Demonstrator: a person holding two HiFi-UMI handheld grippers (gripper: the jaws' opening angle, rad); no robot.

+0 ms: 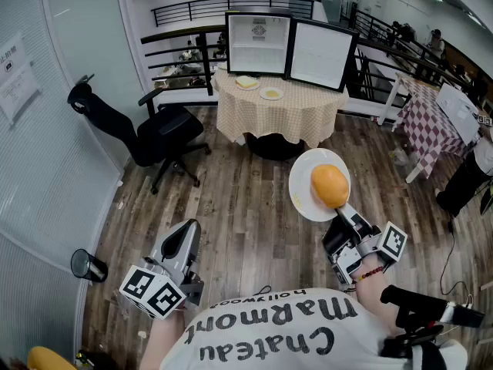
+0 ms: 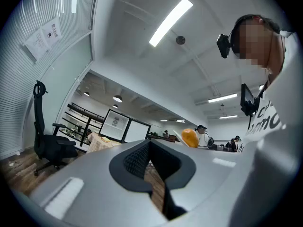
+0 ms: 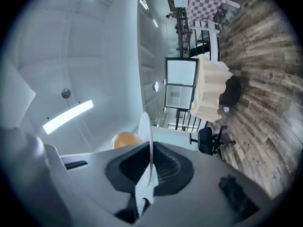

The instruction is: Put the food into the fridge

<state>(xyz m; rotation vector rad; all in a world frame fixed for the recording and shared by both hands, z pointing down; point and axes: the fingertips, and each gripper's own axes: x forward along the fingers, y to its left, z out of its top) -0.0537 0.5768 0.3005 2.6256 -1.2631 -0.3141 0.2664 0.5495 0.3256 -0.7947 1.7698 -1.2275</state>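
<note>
Right claw (image 1: pixel 344 216) in the head view is clenched on the near rim of a white plate (image 1: pixel 302 187), and a rounded orange food item (image 1: pixel 330 185) rests on that plate, held over the wooden floor (image 1: pixel 246 206). Left claw (image 1: pixel 185 241) hangs low at the left, away from the plate. Farther off, the fridge (image 1: pixel 259 45) stands with its door open on a cloth-covered counter (image 1: pixel 277 118), with two small plates (image 1: pixel 271 93) in front of it and an office chair (image 1: pixel 158 133) to the left.

From the left gripper view, the left claw (image 2: pixel 149 148) has its jaws together – nothing between them.

From the right gripper view, the right claw (image 3: pixel 150 164) pinches the plate (image 3: pixel 147 131) edge-on, the orange food item (image 3: pixel 125 139) sitting just beside the jaws on the left – the fridge (image 3: pixel 181 84) is well ahead.
</note>
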